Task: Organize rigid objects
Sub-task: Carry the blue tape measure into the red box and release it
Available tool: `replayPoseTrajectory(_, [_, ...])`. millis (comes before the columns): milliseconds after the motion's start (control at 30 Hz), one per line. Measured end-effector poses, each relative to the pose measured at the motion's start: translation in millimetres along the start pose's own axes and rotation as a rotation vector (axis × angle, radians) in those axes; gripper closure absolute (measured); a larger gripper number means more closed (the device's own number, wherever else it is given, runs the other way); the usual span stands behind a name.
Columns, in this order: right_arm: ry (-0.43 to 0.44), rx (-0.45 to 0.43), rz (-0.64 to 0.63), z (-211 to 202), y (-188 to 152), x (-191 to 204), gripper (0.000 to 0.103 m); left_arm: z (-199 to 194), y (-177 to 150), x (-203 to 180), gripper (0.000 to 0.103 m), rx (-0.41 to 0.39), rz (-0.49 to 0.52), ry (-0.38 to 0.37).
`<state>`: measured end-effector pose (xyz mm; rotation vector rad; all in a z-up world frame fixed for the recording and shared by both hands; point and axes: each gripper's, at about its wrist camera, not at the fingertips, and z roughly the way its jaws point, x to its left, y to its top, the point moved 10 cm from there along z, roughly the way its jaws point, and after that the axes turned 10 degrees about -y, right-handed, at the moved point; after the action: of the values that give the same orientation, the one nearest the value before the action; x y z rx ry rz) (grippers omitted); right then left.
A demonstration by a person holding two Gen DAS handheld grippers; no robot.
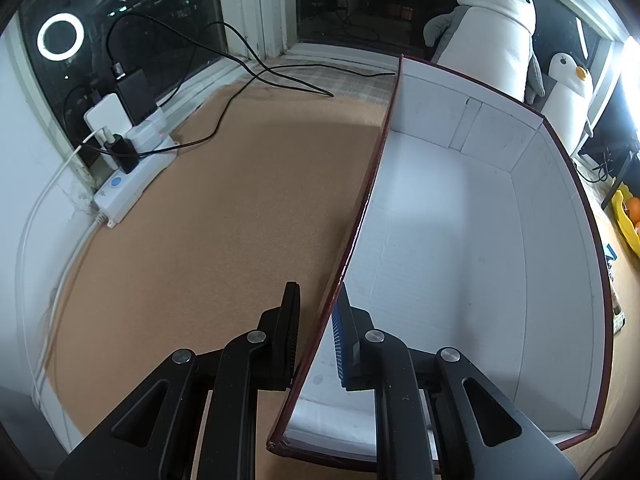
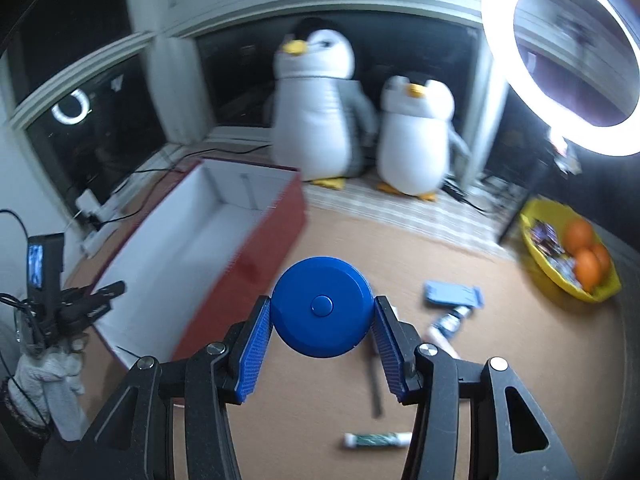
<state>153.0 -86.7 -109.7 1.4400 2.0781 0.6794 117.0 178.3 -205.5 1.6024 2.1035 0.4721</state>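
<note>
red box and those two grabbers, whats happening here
A person is sorting loose items on a cork-topped table into a red box with a white, still empty inside. The left tool is shut on the box's side wall, holding it. The right tool is shut on a round blue case above the table, beside the box. A light blue flat item, a small bottle and a tube still lie on the table.

Two downward wrist views, sharing the box [image 1: 460,216] [image 2: 176,248].
</note>
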Motion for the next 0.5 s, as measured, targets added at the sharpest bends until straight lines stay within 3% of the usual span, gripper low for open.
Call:
replayPoseTrajectory(300, [0.119, 0.020, -0.160, 27, 9, 99, 0.057, 0, 0, 1, 0.089, -0.006, -0.010, -0.003])
replayPoseTrajectory(500, [0.139, 0.070, -0.240, 58, -1, 139, 0.057, 0, -1, 1, 0.089, -0.007, -0.010, -0.004])
